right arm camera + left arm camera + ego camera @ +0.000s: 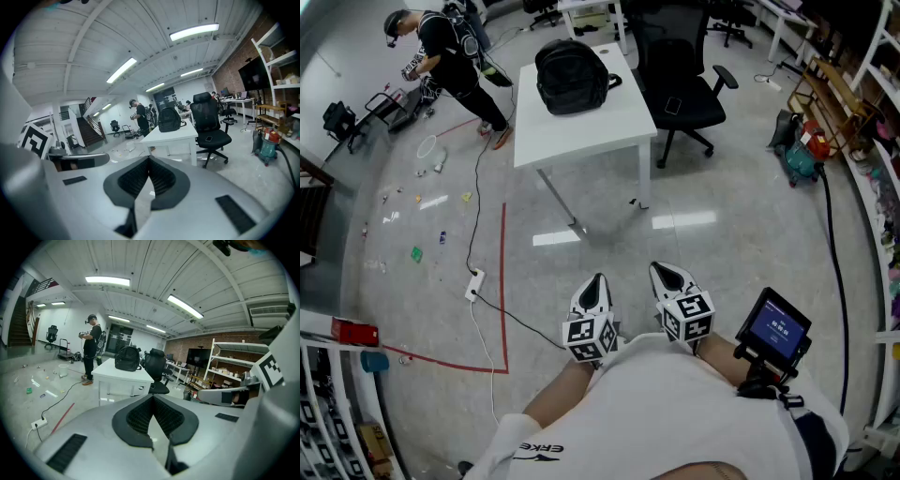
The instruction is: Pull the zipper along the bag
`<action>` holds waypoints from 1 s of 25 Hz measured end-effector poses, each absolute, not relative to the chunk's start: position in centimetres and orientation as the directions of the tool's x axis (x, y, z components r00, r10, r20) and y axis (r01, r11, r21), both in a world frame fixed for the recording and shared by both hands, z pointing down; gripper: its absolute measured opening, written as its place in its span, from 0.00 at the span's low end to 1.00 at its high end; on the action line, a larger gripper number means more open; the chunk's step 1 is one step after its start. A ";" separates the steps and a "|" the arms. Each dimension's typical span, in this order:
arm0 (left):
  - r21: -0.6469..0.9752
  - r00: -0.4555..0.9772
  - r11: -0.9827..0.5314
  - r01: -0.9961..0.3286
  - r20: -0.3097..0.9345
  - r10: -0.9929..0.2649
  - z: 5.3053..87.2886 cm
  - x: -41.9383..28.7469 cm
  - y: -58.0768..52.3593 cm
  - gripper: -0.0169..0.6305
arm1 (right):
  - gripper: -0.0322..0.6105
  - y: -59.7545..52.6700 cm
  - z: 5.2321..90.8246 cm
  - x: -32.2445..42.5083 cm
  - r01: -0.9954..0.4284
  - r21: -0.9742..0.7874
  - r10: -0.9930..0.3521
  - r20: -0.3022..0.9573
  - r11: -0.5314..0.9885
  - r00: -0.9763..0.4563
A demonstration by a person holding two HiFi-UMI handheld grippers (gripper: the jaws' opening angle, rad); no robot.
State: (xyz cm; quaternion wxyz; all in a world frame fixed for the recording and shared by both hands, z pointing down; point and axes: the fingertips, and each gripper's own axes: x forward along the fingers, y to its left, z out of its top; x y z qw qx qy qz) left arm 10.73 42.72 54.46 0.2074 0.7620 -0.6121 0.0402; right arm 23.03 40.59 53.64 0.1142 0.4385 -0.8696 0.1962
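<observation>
The rounded black bag (572,75) sits at the far end of the smooth white table (609,127), with a black office chair (686,94) just beside the table. Well short of the table, the left gripper (597,281) and right gripper (661,272) hover side by side. Their ribbed dark pads (140,417) are pressed together at the tips and grip nothing.

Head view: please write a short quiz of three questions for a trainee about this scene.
1. Where does the black backpack stand?
2. What stands beside the white table? A) a black office chair B) a ladder C) a sofa
3. True or false: the left gripper and the right gripper grip the backpack.
Key: 1. On the white table. 2. A. 3. False: both are shut, empty and apart from the backpack.
</observation>
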 end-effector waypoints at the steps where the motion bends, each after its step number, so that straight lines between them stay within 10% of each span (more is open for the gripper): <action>1: 0.268 0.247 -0.164 -0.949 0.315 -0.916 54.4 10.6 42.7 0.03 | 0.05 40.6 53.6 22.9 -0.808 -0.241 -0.717 0.373 0.538 -0.588; 25: 0.306 0.232 -0.135 -0.942 0.304 -0.924 54.9 5.4 43.9 0.03 | 0.06 41.1 53.6 19.0 -0.823 -0.244 -0.737 0.367 0.513 -0.567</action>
